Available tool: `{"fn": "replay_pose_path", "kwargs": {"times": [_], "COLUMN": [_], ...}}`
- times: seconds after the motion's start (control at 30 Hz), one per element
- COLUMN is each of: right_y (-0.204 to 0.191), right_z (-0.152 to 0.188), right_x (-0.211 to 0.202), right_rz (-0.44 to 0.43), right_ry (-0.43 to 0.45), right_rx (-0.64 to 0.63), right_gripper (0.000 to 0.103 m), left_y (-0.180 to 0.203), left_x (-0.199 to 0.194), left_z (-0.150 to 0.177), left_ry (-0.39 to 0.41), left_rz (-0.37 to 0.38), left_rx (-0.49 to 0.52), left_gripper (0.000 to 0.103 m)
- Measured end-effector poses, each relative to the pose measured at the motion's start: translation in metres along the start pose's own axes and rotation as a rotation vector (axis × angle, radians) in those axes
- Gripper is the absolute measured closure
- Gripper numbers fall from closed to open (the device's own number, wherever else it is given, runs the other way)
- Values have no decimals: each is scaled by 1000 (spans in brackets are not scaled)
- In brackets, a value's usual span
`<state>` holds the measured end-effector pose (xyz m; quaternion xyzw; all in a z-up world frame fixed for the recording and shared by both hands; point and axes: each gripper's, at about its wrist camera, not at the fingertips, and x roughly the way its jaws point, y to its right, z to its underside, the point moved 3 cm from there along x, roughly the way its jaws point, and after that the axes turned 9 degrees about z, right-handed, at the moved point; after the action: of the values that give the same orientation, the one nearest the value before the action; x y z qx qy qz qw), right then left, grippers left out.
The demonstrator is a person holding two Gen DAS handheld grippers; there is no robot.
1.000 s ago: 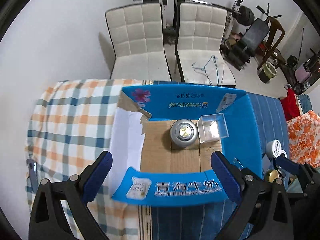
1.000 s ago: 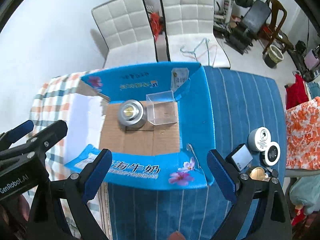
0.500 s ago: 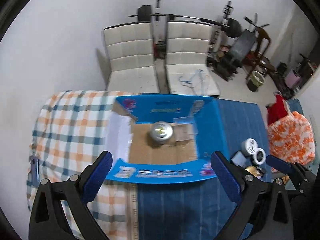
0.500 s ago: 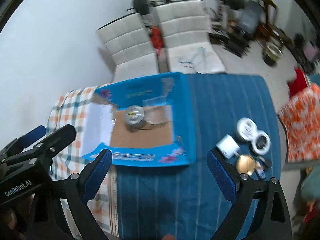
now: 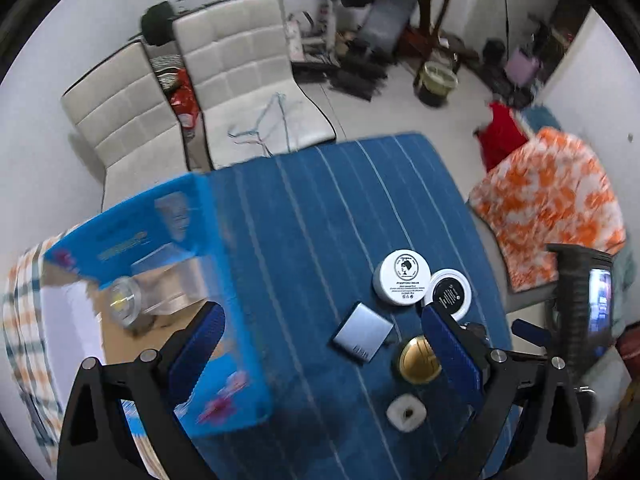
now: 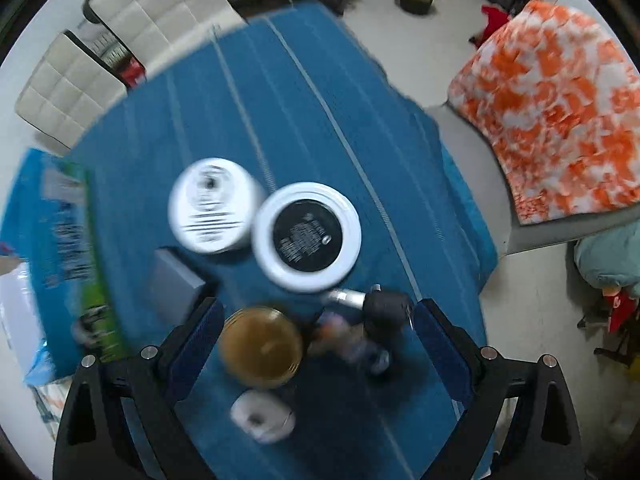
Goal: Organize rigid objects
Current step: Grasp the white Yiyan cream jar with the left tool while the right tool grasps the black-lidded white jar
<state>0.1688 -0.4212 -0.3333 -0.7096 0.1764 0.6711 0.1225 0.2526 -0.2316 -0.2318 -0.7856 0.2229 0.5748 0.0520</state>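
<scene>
A blue cardboard box [image 5: 224, 280] lies open at the left and holds a silver round tin [image 5: 124, 304] and a clear plastic case [image 5: 176, 284]. On the blue striped cloth lie a white jar [image 5: 402, 278], a black-lidded white jar [image 5: 450, 292], a grey flat case [image 5: 362, 336], a gold round lid [image 5: 418, 360] and a small white piece [image 5: 406, 414]. My left gripper [image 5: 324, 352] is open and empty above them. My right gripper [image 6: 316, 344] is open, low over the gold lid [image 6: 260, 346], with the black-lidded jar [image 6: 306, 236], white jar [image 6: 214, 204] and a small dark object [image 6: 384, 312] just ahead.
Two white padded chairs [image 5: 224, 92] stand beyond the table. An orange patterned cushion [image 5: 552, 208] lies to the right. Gym gear and a bin [image 5: 434, 80] crowd the far floor. The checked cloth [image 5: 16, 292] covers the table's left end.
Both grippers have swung right, away from the box, toward the jars and lid. The right gripper has dropped close to them. Both stay open.
</scene>
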Motion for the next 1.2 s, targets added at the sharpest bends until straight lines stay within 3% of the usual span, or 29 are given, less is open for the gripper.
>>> {"fn": "replay_pose_path", "kwargs": {"times": [0.2, 0.27, 0.37, 0.6, 0.93, 0.97, 1.0, 1.2], "right_y": [-8, -12, -2, 35, 34, 33, 33, 27], "right_z": [-27, -34, -38, -34, -34, -34, -35, -35], "right_x": [61, 63, 62, 68, 68, 68, 68, 66], "right_rz": [-33, -8, -11, -13, 12, 19, 25, 67], "right_ry": [-44, -3, 7, -44, -54, -55, -55, -48], "right_rx": [-28, -47, -51, -34, -35, -33, -26, -8], "right_gripper": [6, 10, 25, 25, 24, 24, 25, 25], "left_y": [14, 17, 21, 40, 64, 63, 61, 60], "left_x": [63, 75, 86, 126, 186, 188, 191, 188], "left_z": [-9, -12, -14, -8, -3, -2, -1, 6], "left_ry": [-112, -131, -148, -234, -379, -379, -378, -327], "left_rz": [-25, -32, -28, 18, 32, 33, 33, 5], "left_rx": [-4, -11, -13, -7, 49, 48, 44, 45], "left_gripper": [2, 2, 2, 2, 2, 13, 37, 37]}}
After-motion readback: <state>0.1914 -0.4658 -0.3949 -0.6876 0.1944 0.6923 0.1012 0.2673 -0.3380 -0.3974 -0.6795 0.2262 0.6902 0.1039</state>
